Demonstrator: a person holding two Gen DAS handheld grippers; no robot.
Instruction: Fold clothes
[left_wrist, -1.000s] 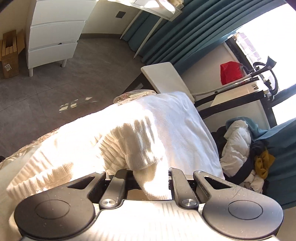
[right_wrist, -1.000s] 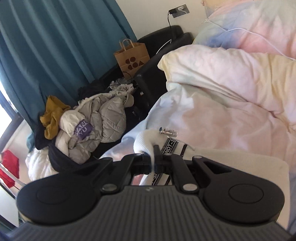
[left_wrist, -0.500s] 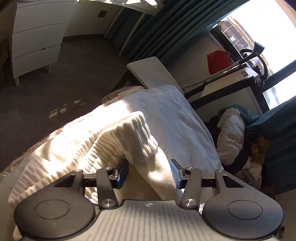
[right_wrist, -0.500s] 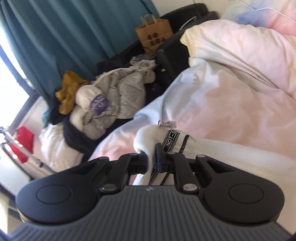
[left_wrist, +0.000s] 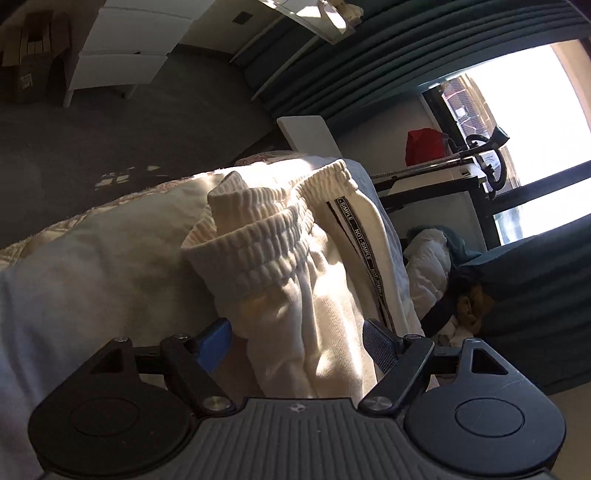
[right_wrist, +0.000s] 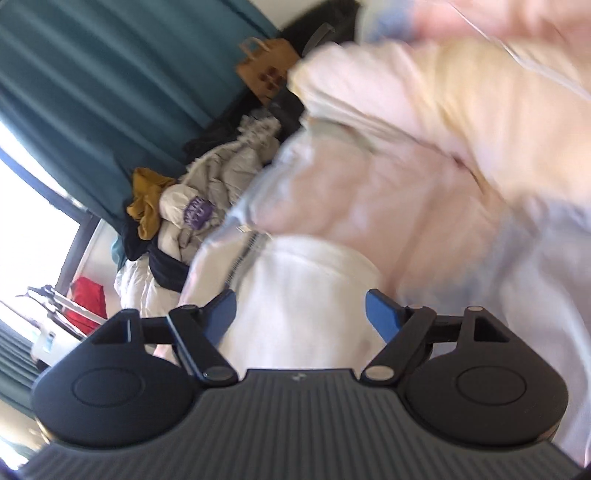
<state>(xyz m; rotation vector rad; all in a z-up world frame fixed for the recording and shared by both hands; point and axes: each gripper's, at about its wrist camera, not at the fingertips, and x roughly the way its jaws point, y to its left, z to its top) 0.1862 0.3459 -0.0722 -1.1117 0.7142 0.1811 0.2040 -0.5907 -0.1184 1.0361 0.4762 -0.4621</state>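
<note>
Left tongs (left_wrist: 297, 341) and right tongs (right_wrist: 301, 314) gape wide, holding nothing; cream trousers (left_wrist: 306, 258) lie folded on the bed (left_wrist: 92, 251). Judged best: regrip both outer edges evenly before folding.

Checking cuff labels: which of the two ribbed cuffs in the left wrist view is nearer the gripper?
The lower, larger ribbed cuff, lying on top just ahead of the open left gripper. The other ribbed cuff lies farther back, beside the printed stripe.
</note>
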